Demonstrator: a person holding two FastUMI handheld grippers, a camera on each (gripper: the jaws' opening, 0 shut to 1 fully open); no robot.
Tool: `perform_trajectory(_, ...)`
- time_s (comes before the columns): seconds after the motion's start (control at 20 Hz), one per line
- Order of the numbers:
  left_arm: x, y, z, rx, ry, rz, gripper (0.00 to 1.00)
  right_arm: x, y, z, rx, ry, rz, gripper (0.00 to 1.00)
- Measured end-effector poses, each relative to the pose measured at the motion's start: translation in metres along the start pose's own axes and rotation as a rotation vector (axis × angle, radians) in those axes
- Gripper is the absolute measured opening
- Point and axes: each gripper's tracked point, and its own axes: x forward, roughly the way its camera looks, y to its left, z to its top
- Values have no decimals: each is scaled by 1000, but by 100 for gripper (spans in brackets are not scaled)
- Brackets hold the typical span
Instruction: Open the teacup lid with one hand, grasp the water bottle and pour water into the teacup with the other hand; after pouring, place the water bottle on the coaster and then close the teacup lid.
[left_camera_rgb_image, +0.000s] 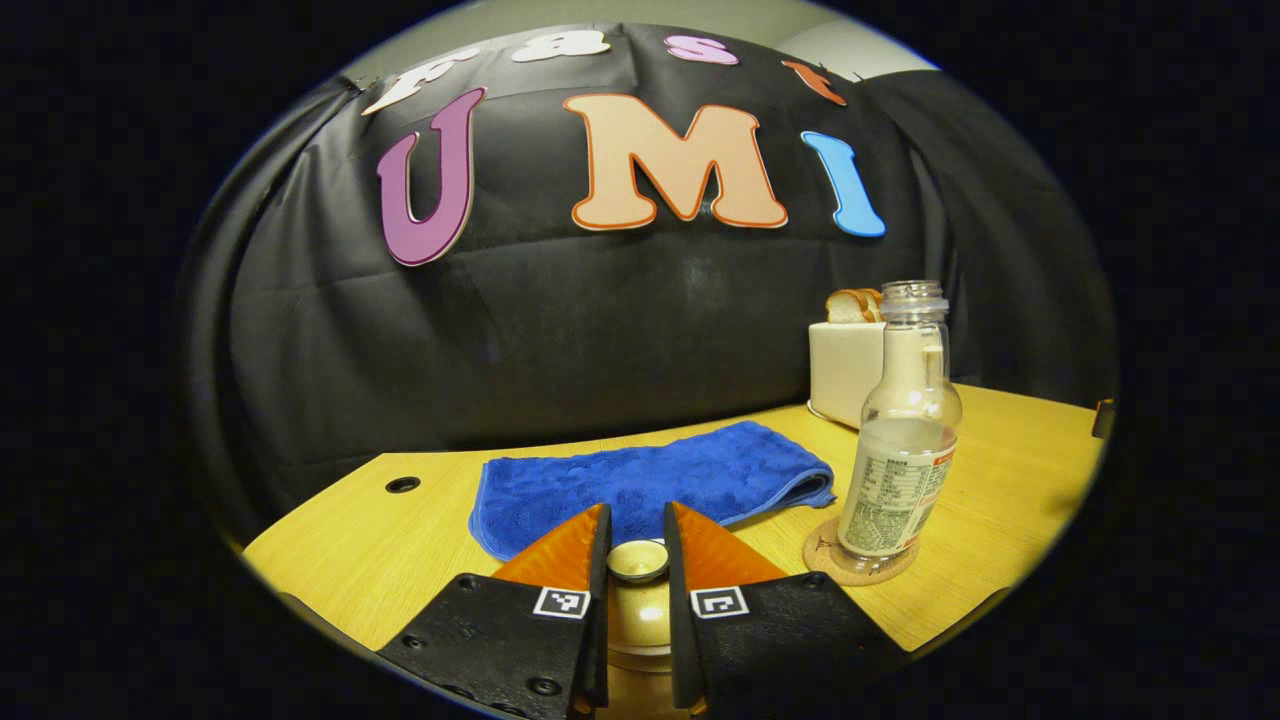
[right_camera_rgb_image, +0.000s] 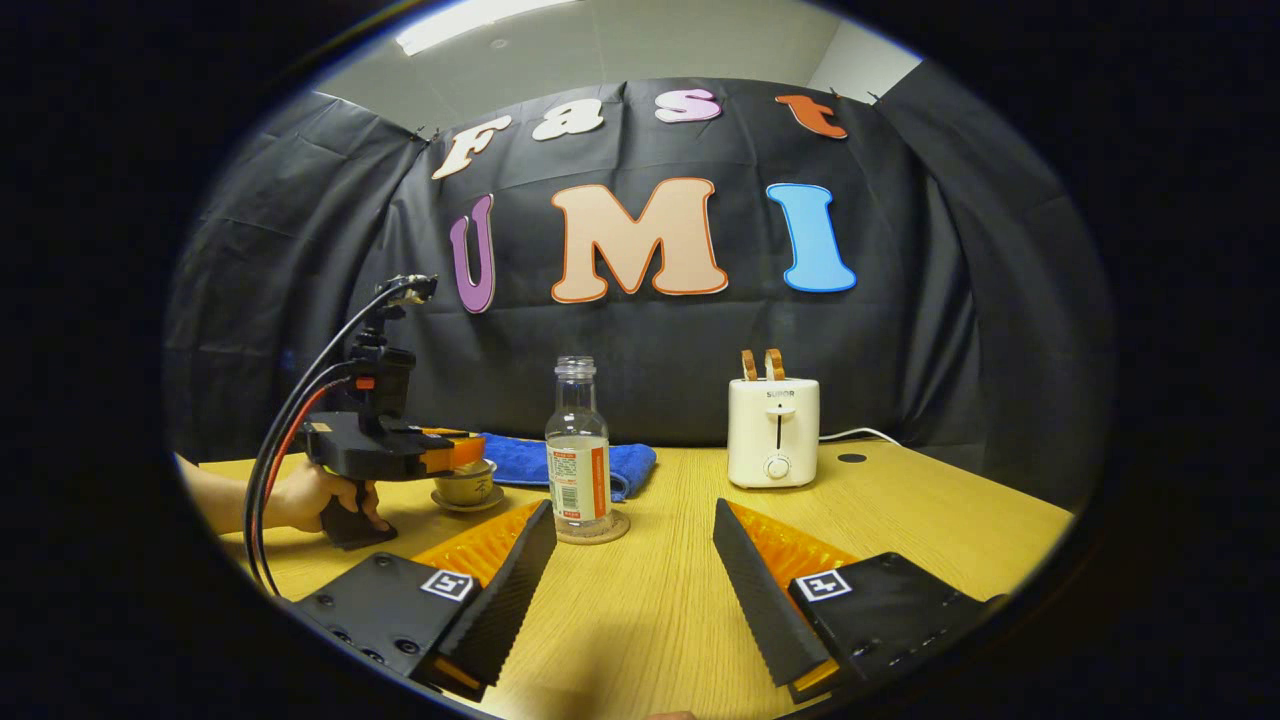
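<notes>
My left gripper (left_camera_rgb_image: 637, 535) is shut on the small round knob of the teacup lid (left_camera_rgb_image: 638, 560); the golden-brown lid dome and teacup (left_camera_rgb_image: 640, 625) show between and below the fingers. In the right gripper view, the left gripper (right_camera_rgb_image: 440, 452), held by a hand, covers the teacup (right_camera_rgb_image: 465, 487), which sits on its saucer. The clear, capless water bottle (left_camera_rgb_image: 900, 440), partly filled, stands upright on a round cork coaster (left_camera_rgb_image: 825, 550) to the right of the cup. My right gripper (right_camera_rgb_image: 633, 512) is open, low over the table; the bottle (right_camera_rgb_image: 577, 460) and coaster (right_camera_rgb_image: 610, 528) stand just beyond its left finger.
A folded blue towel (left_camera_rgb_image: 650, 485) lies behind the cup and bottle. A white toaster (right_camera_rgb_image: 773, 432) with bread slices stands at the back right, its cord trailing right. The wooden table (right_camera_rgb_image: 900, 520) has a cable hole near the wall. Black cables hang from the left gripper.
</notes>
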Motion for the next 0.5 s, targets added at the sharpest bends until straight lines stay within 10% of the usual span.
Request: perform_trajectory(0.5, 0, -2, -3, 22, 27, 5, 27, -1, 0, 1, 0, 1, 4, 99)
